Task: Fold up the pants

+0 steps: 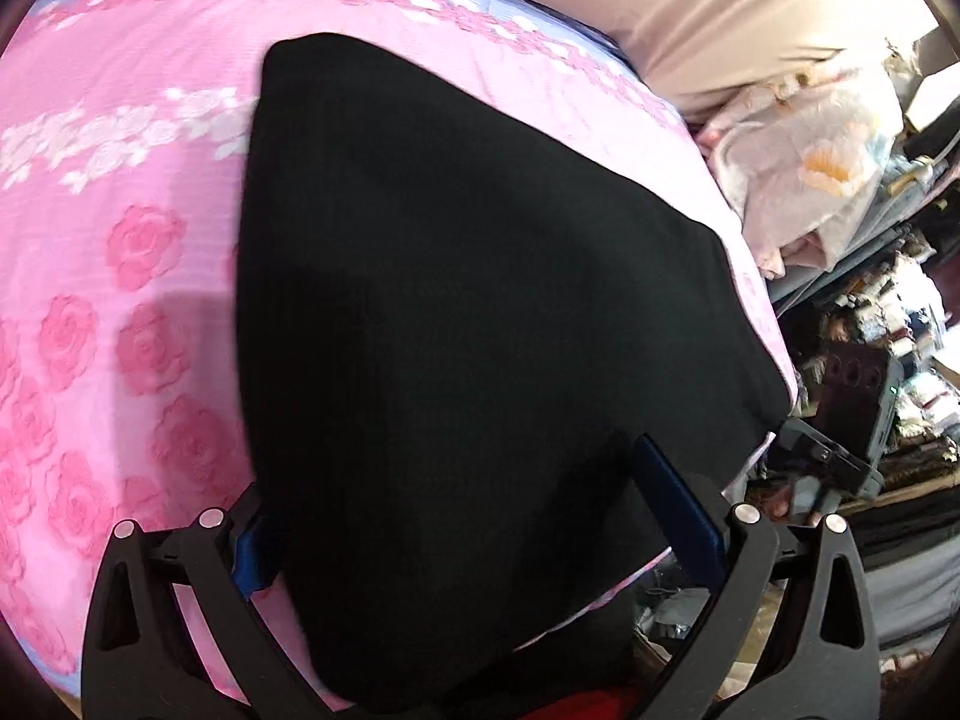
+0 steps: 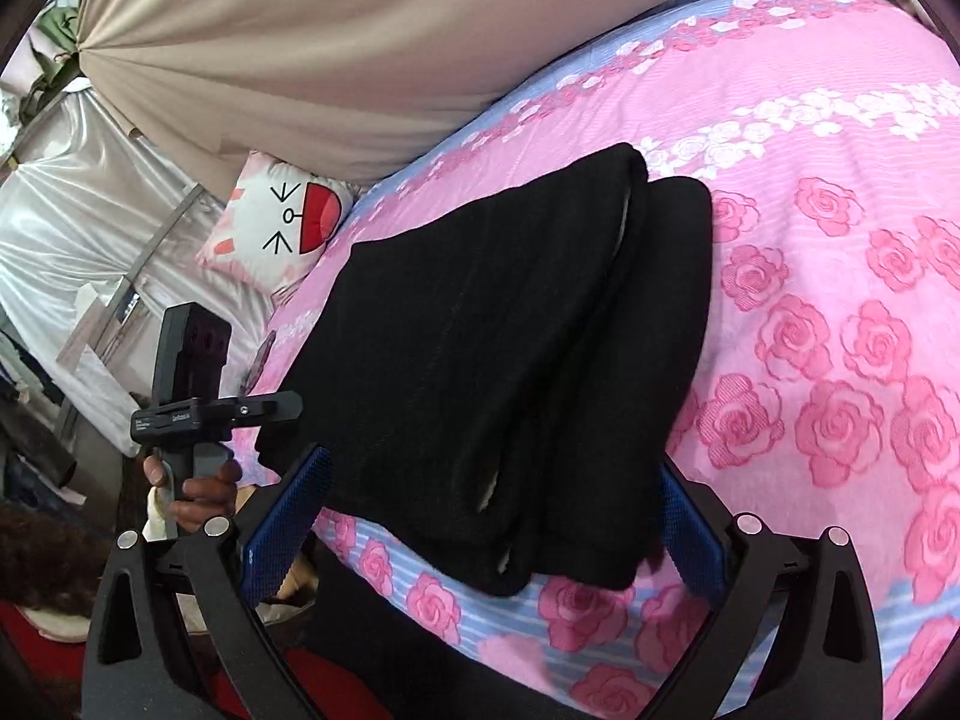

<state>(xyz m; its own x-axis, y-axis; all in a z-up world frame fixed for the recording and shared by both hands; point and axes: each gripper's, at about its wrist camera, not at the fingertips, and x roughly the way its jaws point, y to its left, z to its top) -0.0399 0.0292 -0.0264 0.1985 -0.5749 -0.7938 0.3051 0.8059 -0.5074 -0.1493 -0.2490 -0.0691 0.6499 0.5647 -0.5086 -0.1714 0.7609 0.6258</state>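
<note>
The black pants (image 1: 468, 312) lie folded on the pink rose bedspread (image 1: 120, 240). In the right wrist view the pants (image 2: 492, 348) show as a stacked bundle with layered edges at the near end. My left gripper (image 1: 480, 498) is open, its blue pads on either side of the near end of the pants; the left pad is partly hidden by cloth. My right gripper (image 2: 492, 510) is open, straddling the near end of the bundle at the bed's edge. Whether any pad touches the cloth is unclear.
A cat-face cushion (image 2: 276, 228) lies at the bed's far left corner. A beige sheet (image 2: 336, 48) hangs behind the bed. A hand-held device (image 2: 192, 372) sits left of the bed. Cluttered fabric and shelves (image 1: 840, 180) stand right of the bed.
</note>
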